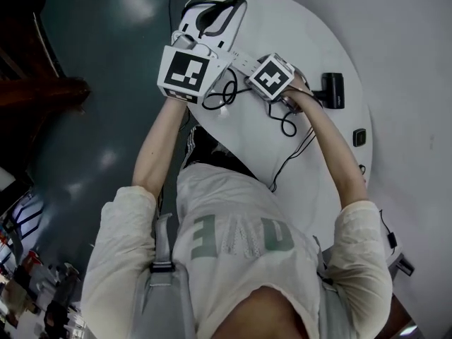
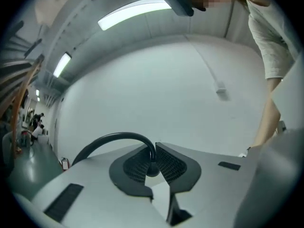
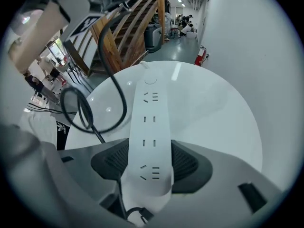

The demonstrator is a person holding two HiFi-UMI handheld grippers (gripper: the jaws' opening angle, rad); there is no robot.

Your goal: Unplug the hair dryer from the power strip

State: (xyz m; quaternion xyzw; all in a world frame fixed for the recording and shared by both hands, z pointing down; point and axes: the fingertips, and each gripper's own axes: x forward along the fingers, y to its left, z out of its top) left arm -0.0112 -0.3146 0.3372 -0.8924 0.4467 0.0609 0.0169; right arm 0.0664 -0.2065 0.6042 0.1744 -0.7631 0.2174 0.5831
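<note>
A round white worktop [image 1: 282, 27] is bordered by dark floor [image 1: 106, 62] at left and pale wall [image 1: 409, 48] at right, and is largely bare. The long white power strip [image 3: 151, 113], its visible sockets empty, is clamped by the right tool [image 3: 147, 163]. The hair dryer's black cord [image 2: 114, 137] is pinched in the raised left tool [image 2: 153, 163]; the black hair dryer [image 1: 332, 89] is seen near the right rim.

Round white table [image 1: 311, 44]; small black item [image 1: 359, 138], maybe adapter.
</note>
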